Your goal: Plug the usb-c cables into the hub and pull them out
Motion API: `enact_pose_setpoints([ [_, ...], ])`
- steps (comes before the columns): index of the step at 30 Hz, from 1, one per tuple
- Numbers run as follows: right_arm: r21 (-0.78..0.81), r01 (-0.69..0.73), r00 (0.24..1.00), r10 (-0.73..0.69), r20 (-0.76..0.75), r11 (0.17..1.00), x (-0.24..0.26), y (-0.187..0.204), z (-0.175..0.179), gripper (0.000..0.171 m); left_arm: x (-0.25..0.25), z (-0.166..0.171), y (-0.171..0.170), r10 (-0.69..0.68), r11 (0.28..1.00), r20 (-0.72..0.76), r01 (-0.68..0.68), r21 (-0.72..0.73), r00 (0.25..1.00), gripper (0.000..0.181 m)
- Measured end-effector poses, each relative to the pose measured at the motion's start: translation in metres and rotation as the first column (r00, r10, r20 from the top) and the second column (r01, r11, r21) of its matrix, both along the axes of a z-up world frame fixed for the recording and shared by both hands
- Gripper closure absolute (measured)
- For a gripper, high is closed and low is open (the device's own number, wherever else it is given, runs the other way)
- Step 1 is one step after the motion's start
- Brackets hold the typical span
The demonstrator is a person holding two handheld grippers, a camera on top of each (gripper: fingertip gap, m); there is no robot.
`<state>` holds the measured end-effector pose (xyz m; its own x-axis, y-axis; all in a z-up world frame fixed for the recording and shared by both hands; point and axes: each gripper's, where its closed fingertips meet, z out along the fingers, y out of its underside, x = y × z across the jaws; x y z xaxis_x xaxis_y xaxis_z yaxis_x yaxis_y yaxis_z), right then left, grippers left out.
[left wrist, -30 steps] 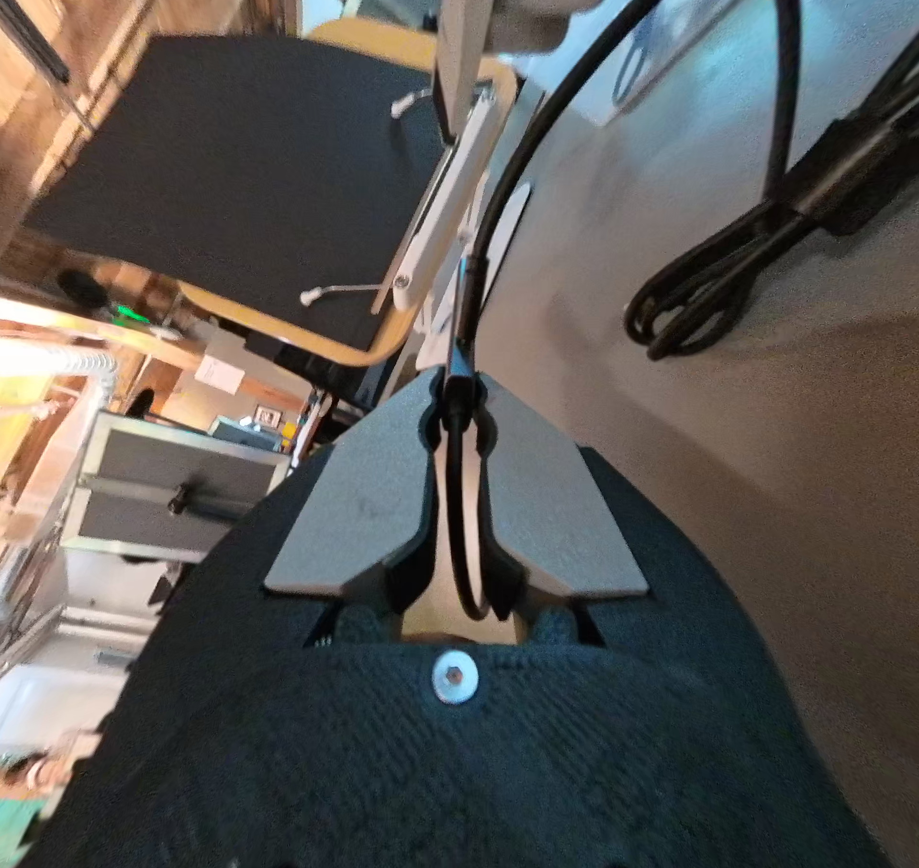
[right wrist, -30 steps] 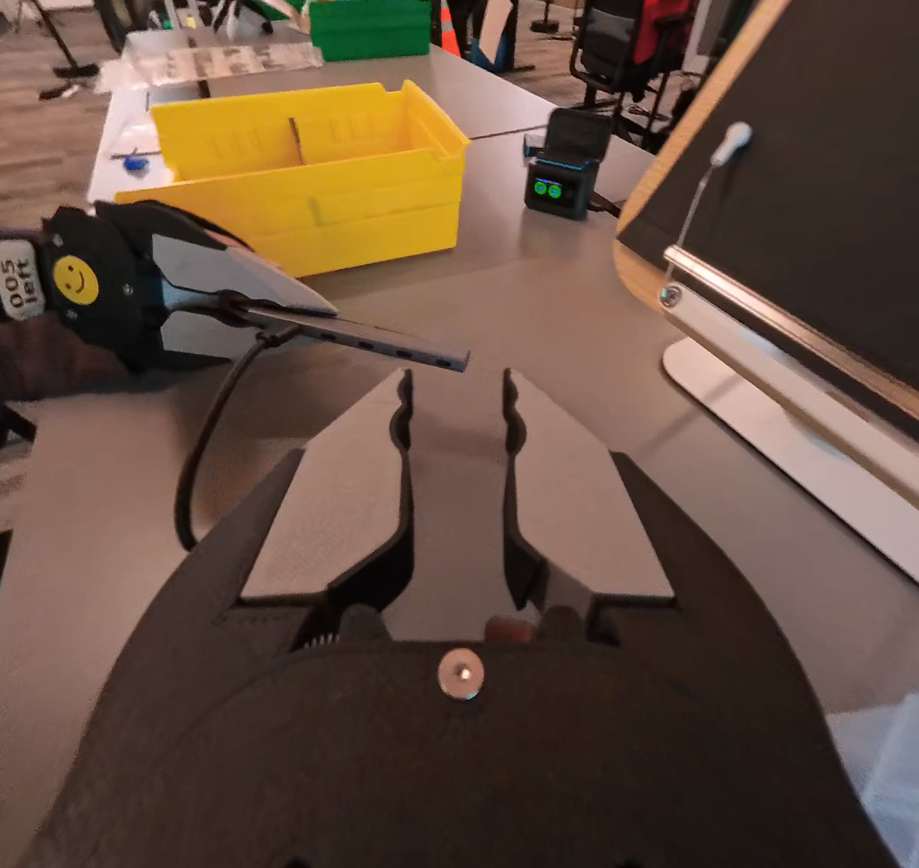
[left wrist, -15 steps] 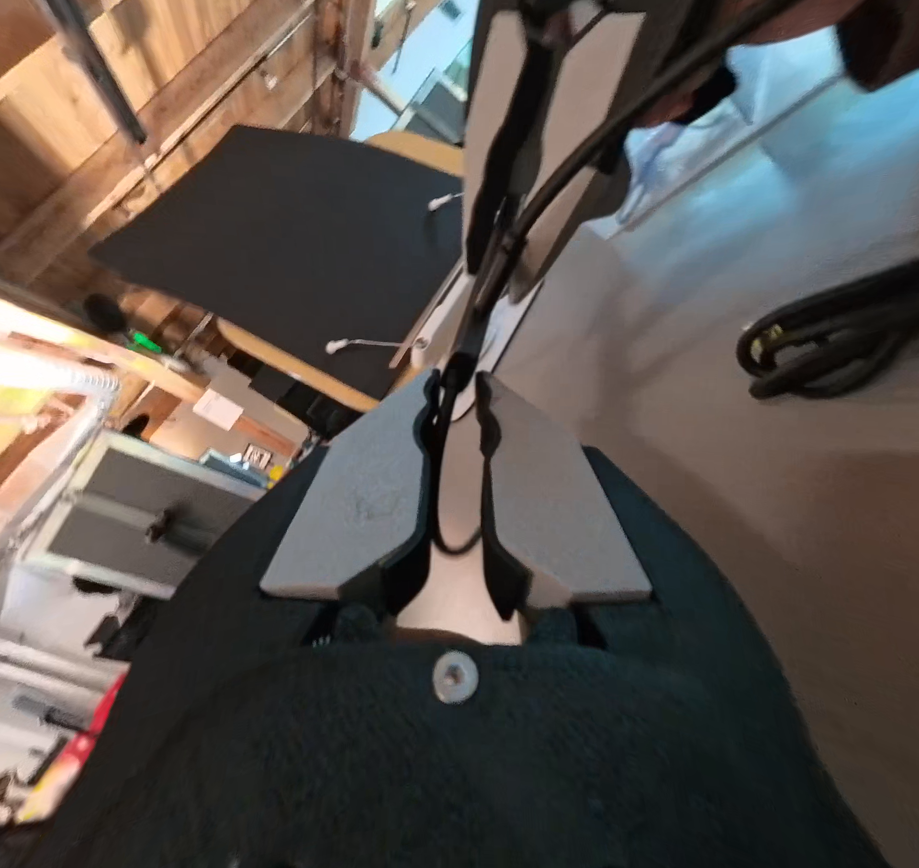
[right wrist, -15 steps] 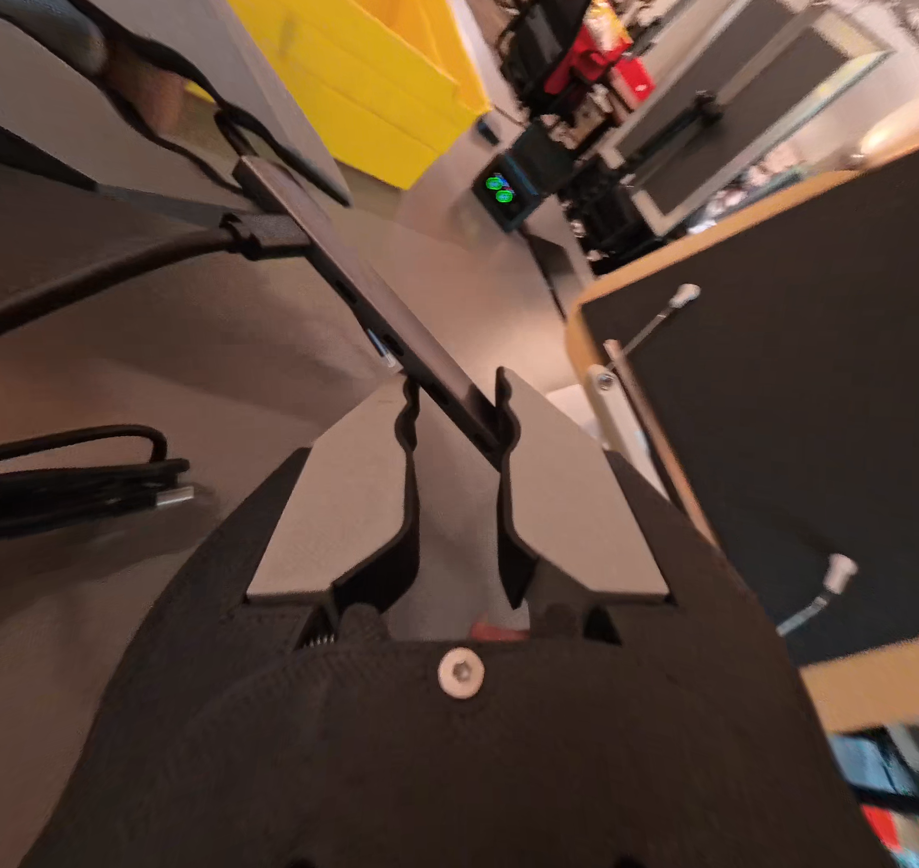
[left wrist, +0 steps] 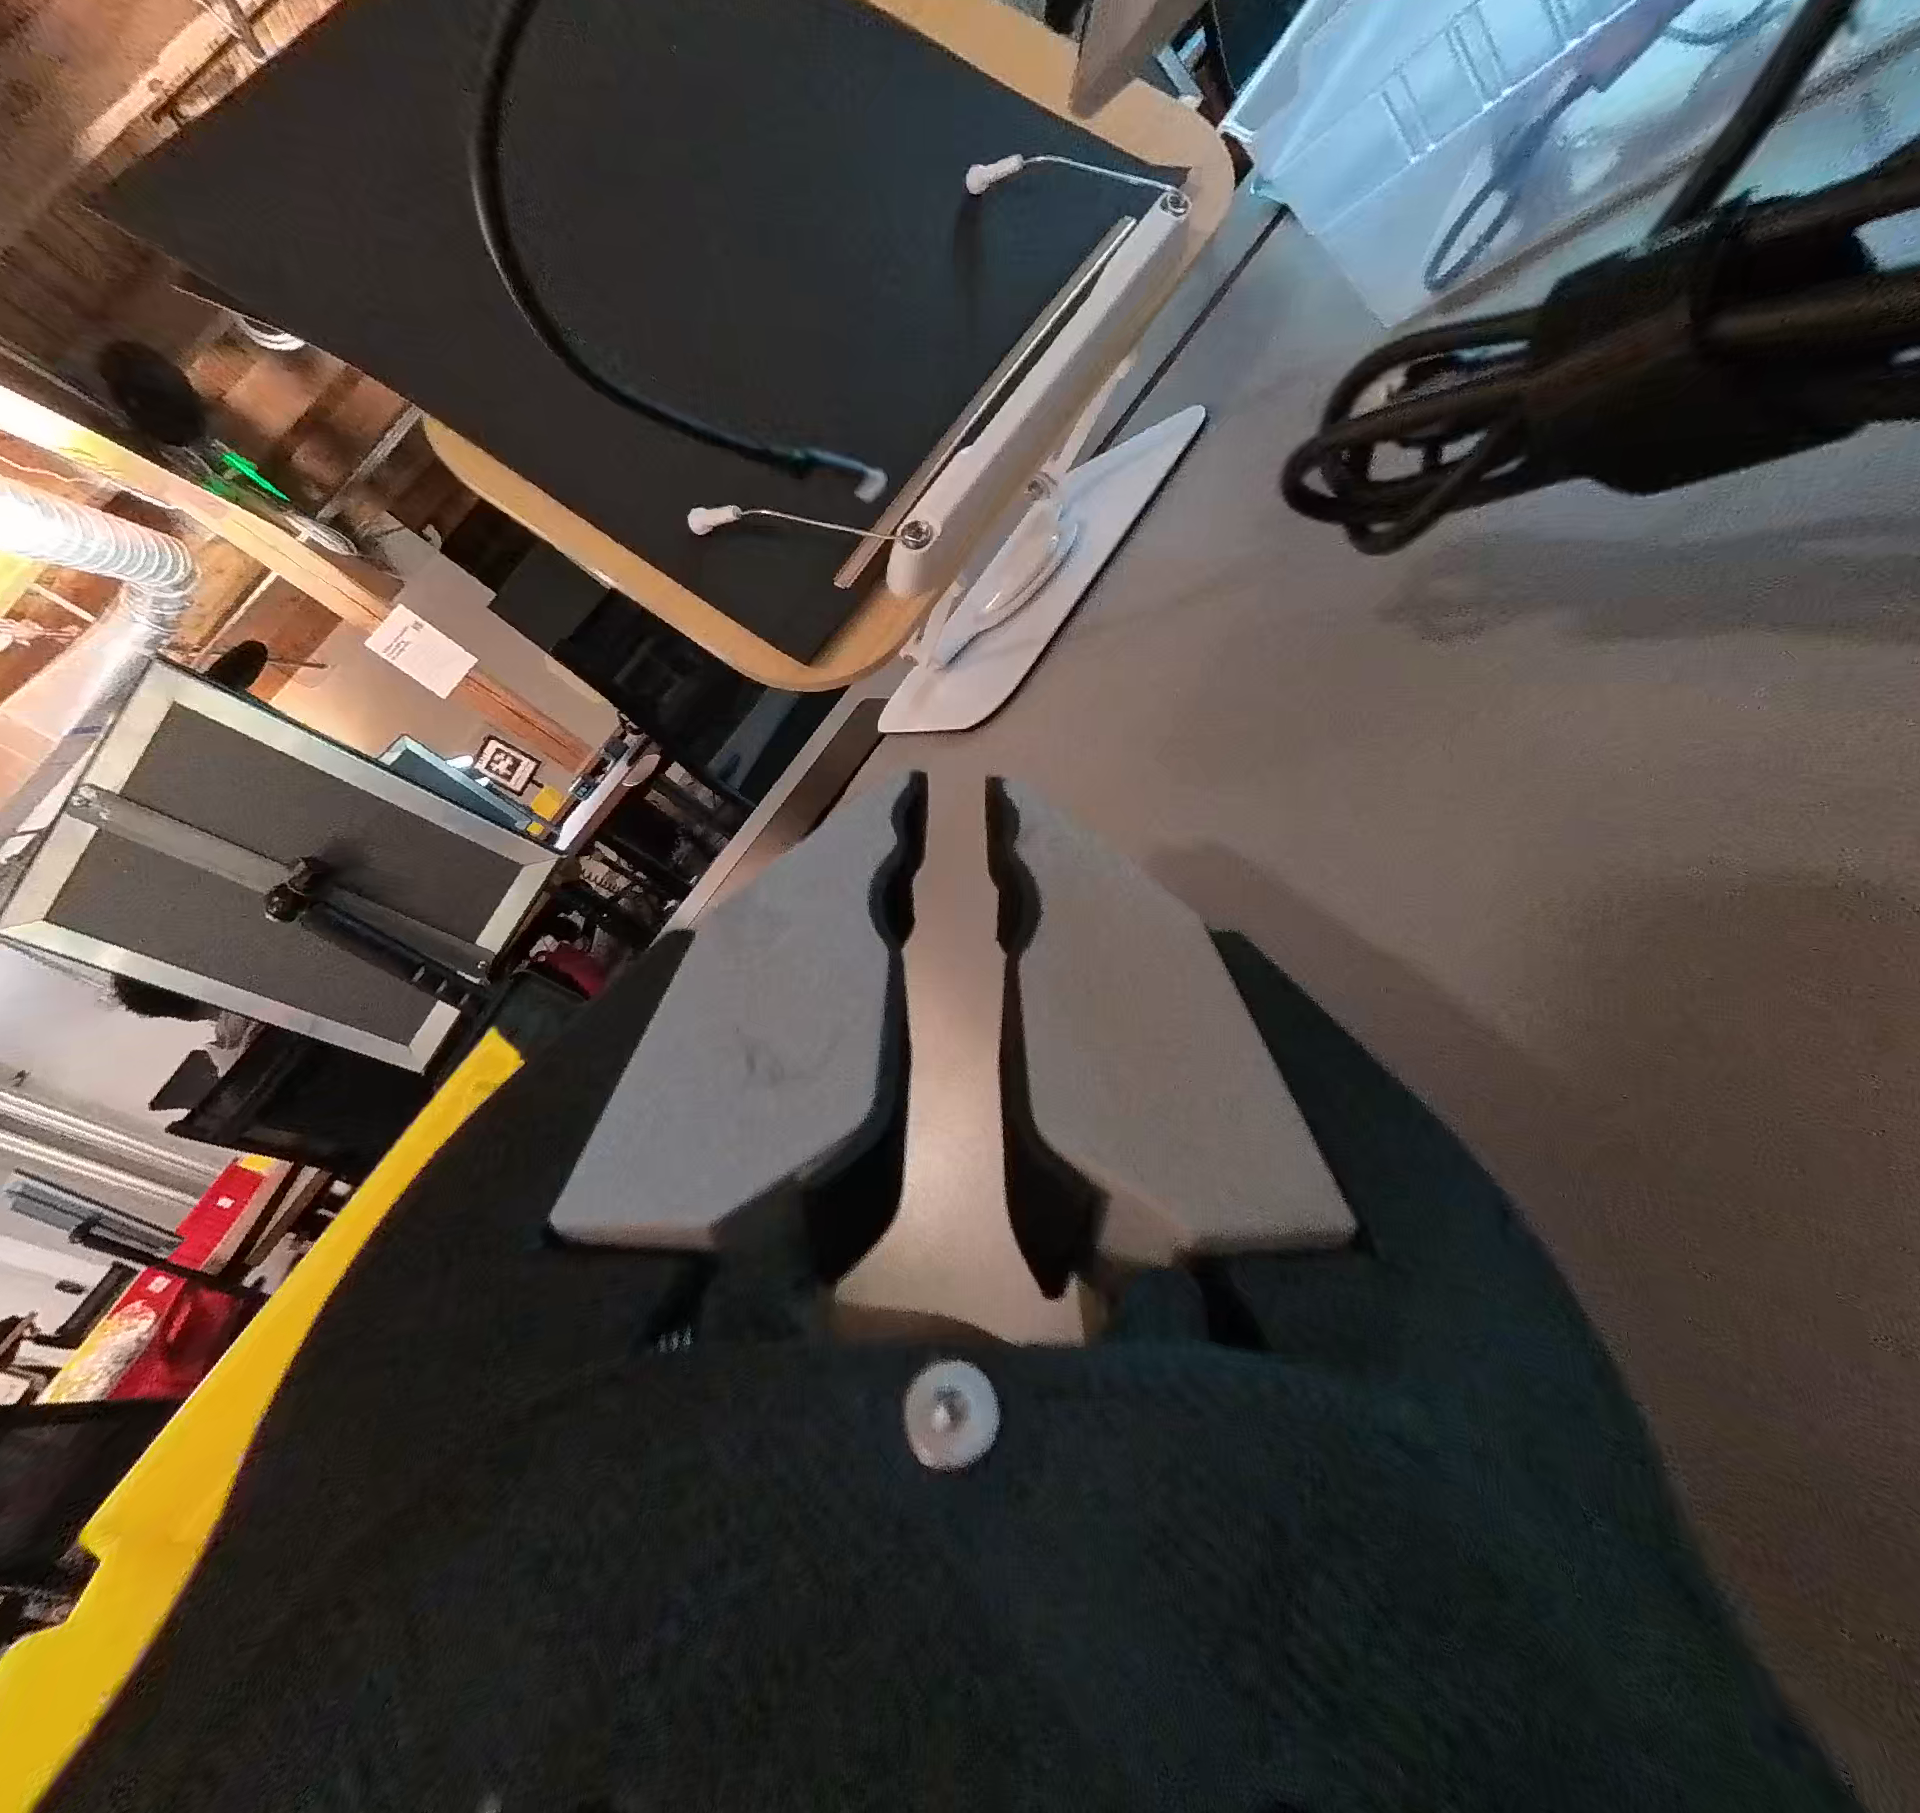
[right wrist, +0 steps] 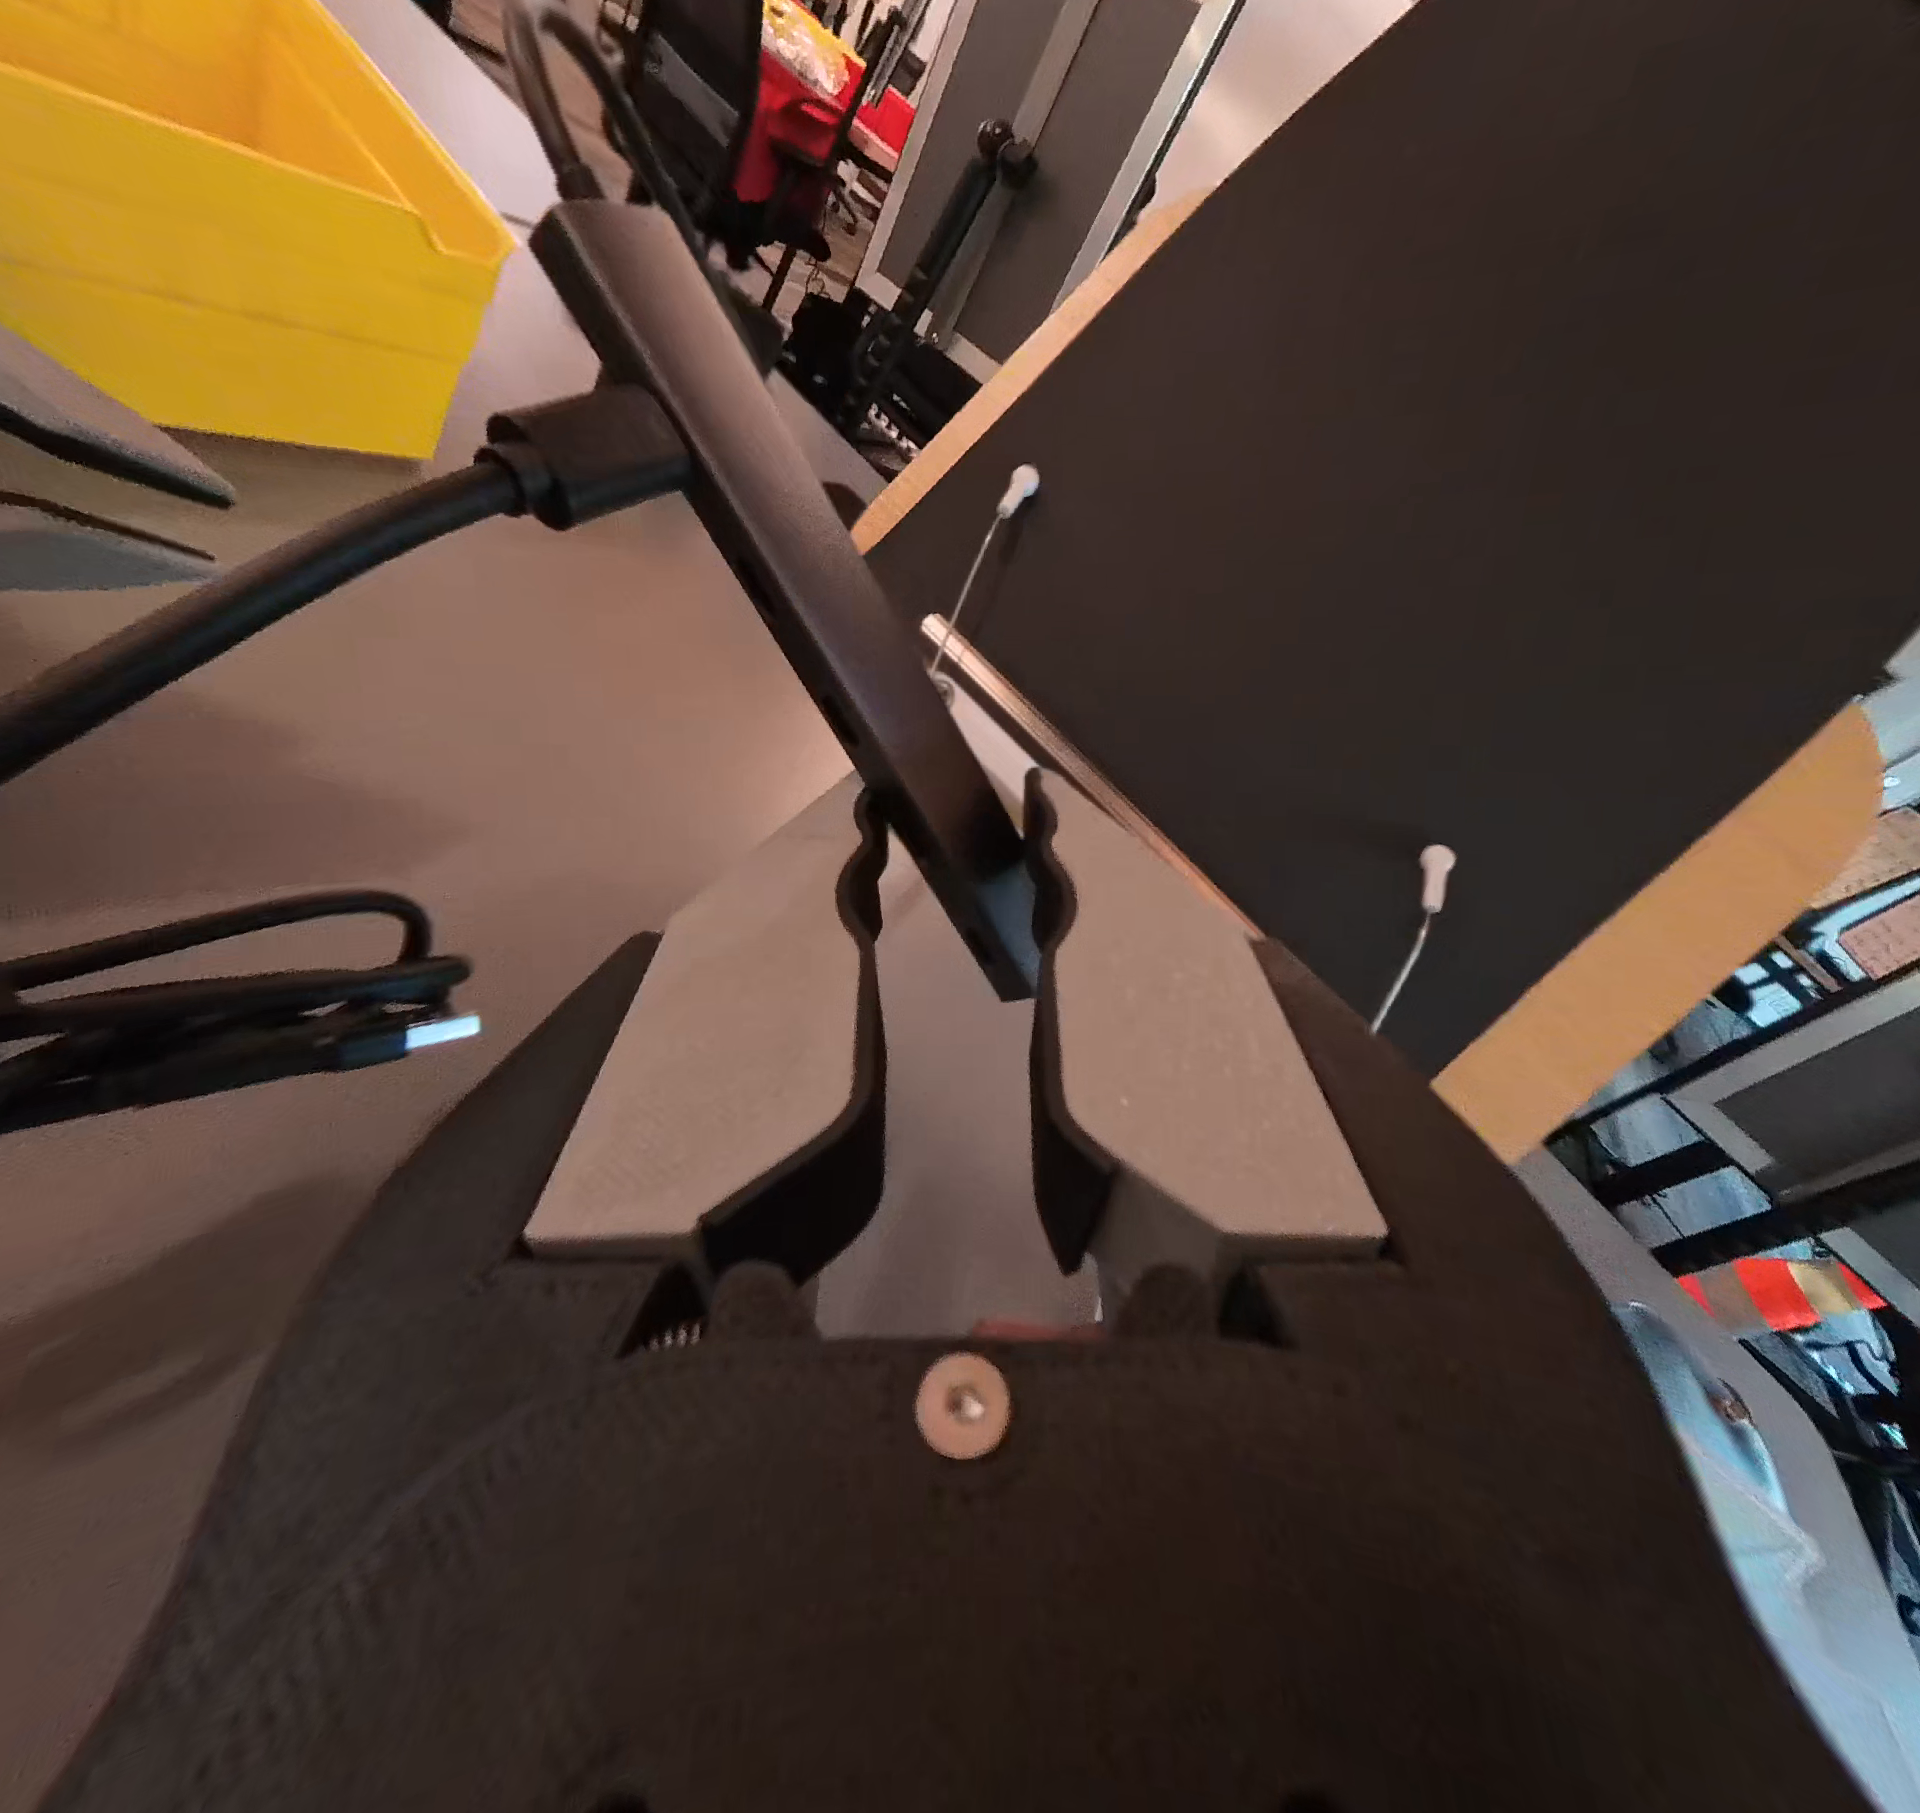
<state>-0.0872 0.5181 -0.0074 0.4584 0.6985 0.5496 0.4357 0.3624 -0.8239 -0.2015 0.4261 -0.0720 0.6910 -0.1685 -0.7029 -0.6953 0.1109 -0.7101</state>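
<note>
In the right wrist view my right gripper [right wrist: 951, 828] is shut on the near end of the slim dark grey hub [right wrist: 727, 475] and holds it tilted above the table. A thick black cable [right wrist: 312, 568] is plugged into the hub's left side. The hub's own lead [right wrist: 540, 49] runs off its far end. A bundle of black cables with a silver plug [right wrist: 442, 1031] lies on the table at the left. In the left wrist view my left gripper [left wrist: 951, 807] is open and empty, low over the table. A black lead with a pale tip [left wrist: 868, 480] hangs ahead of it, and the cable bundle [left wrist: 1455, 433] lies at the right.
A black board on a white stand [left wrist: 1039, 537] rises just beyond both grippers; it also shows in the right wrist view [right wrist: 1455, 413]. A yellow bin [right wrist: 208, 236] stands at the far left. Grey table [left wrist: 1558, 932] stretches to the right of the left gripper.
My left gripper has let go of the hub and drawn back empty. My right gripper has closed on the hub's end and now holds it alone.
</note>
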Motion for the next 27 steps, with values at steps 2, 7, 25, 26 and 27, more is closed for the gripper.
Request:
enact_pose_setpoints([
  [2,-0.002,-0.003,1.0,0.003,0.026,1.0,-0.003,0.0,-0.006,0.148,-0.001,-0.001,0.0,0.006,1.0,-0.005,-0.006,-0.001,1.0,0.174],
  [7,0.008,-0.02,0.997,0.019,0.075,1.0,-0.013,-0.007,-0.015,0.148,-0.002,-0.002,0.001,0.014,1.0,-0.014,-0.014,-0.007,1.0,0.177],
  [25,-0.045,0.012,0.998,-0.01,0.056,0.999,-0.011,0.0,-0.021,0.148,-0.006,-0.013,0.005,0.034,0.999,-0.086,-0.037,-0.037,0.996,0.181],
  [26,-0.049,0.017,0.998,-0.014,0.055,0.999,-0.01,0.002,-0.021,0.148,-0.006,-0.013,0.005,0.035,0.999,-0.088,-0.038,-0.038,0.995,0.181],
  [27,-0.052,0.022,0.998,-0.019,0.054,0.998,-0.009,0.003,-0.022,0.148,-0.006,-0.013,0.005,0.035,0.999,-0.088,-0.039,-0.038,0.995,0.181],
])
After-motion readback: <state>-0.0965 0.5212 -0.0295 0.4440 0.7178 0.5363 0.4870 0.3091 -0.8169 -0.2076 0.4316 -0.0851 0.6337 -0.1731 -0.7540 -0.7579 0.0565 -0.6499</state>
